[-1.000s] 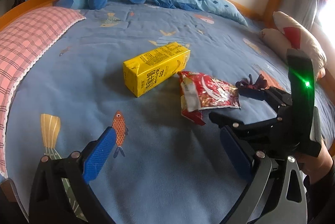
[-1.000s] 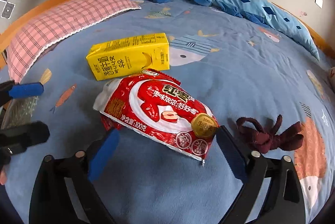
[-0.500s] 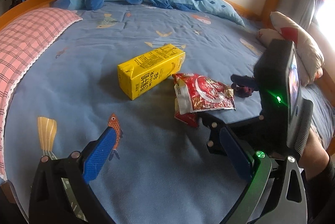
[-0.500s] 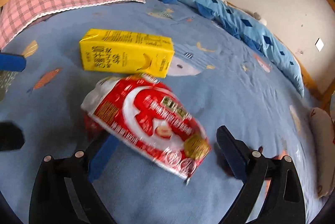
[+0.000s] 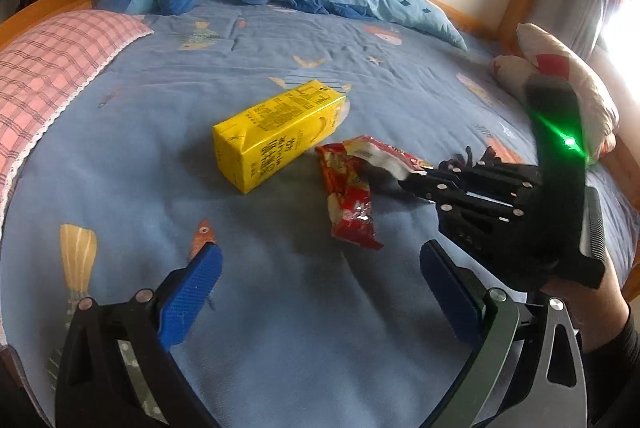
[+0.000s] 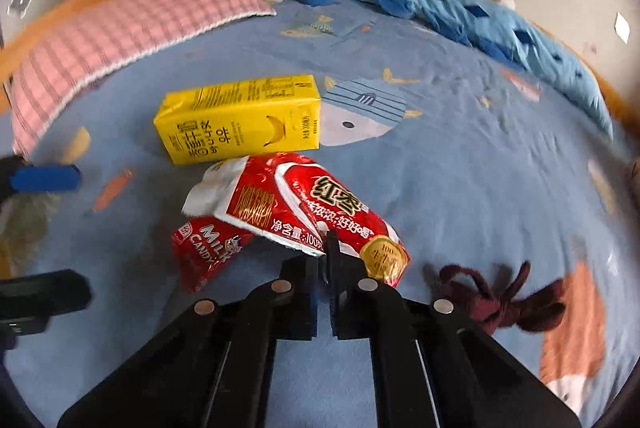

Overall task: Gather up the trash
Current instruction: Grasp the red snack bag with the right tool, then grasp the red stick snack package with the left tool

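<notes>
Right gripper now has its jaws pressed together, pinching the near edge of the red-and-white snack bag; 1 s ago those jaws were spread wide on either side of the bag, which lay flat on the bedspread. In the right wrist view the bag sits at frame centre, its gold-seal corner just right of the fingertips, and its far end now looks raised off the cover. Under it a 2nd wrapper, the red milk candy wrapper, shows at lower left of the bag; earlier only a small red edge of it peeked out. In the left wrist view the right gripper reaches in from the right side and the snack bag hangs from its tip, with the candy wrapper lying on the blue bedspread just below it. Yellow milk carton lies on its side just behind the bag, same spot as before, apart from both grippers. Left gripper is spread wide at bottom of frame, holding nothing, same as 1 s ago. Dark red hair tie lies on the bedspread at lower right of the right wrist view, unmoved. Pink plaid pillow at upper left.
</notes>
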The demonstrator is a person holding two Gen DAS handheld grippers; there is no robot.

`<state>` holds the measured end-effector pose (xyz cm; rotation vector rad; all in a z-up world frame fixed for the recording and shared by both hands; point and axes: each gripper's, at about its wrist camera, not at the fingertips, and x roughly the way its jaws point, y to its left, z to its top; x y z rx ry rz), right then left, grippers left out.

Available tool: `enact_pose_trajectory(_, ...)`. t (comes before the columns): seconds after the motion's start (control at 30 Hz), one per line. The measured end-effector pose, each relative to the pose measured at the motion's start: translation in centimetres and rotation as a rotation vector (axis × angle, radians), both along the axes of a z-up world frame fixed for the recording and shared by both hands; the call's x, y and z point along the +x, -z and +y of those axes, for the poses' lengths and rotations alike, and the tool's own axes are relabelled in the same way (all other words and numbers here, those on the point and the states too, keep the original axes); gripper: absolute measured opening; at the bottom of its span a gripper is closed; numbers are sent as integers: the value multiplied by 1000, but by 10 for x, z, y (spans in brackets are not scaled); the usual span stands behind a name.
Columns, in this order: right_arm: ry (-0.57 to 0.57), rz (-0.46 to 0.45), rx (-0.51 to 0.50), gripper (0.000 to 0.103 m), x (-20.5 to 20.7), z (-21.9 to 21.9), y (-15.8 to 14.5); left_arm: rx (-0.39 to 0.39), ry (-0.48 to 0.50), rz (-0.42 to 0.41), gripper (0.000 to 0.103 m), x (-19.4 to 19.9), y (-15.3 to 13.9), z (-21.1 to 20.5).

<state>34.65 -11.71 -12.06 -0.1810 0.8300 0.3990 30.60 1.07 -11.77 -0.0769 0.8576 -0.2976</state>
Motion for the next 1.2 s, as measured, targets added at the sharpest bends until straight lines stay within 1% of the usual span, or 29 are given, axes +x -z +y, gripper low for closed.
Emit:
enact_pose_trajectory(0.1,3,-1,75,3,-9,-10,-11,-12,12,1,99,5,0,-9)
enact_pose_trajectory(0.2,17,-13,103,3,-16,-18,-20,-18,26,-2,99,10,1,-19)
enact_pose_trajectory(0.33,21,16,178,3,-19,-30,-25,-23,35,2,99,23,6,-31)
enact_pose_trajectory(0.43,21,18,191,3,-19,-35,-28,-16,24,16,98,37,14,-38)
enact_pose_trajectory(0.5,21,20,195,3,-19,-37,-28,-9,23,34,94,48,21,-42)
enact_pose_trajectory(0.53,23,22,196,3,-18,-38,-27,-6,28,42,88,53,25,-45)
enact_pose_trajectory(0.57,23,30,202,3,-18,-39,-27,-5,31,47,76,56,27,-46)
enact_pose_trajectory(0.6,23,38,215,3,-17,-42,-26,4,40,59,70,61,31,-49)
enact_pose_trajectory(0.63,24,40,219,3,-17,-43,-25,10,40,69,55,64,35,-50)
enact_pose_trajectory(0.67,27,39,218,3,-16,-44,-25,13,41,86,45,68,39,-51)
enact_pose_trajectory(0.7,30,40,222,3,-16,-46,-25,12,42,100,42,70,42,-51)
enact_pose_trajectory(0.73,33,41,227,3,-16,-47,-25,12,35,100,36,72,44,-50)
enact_pose_trajectory(0.83,38,42,237,3,-17,-51,-26,-20,29,97,34,69,42,-44)
enact_pose_trajectory(0.97,53,43,258,3,-23,-57,-28,-44,27,75,32,58,31,-41)
enact_pose_trajectory(1.13,64,38,271,3,-39,-64,-37,-52,55,29,32,30,8,-42)
enact_pose_trajectory(1.2,71,36,280,3,-50,-69,-42,-44,70,17,32,17,0,-45)
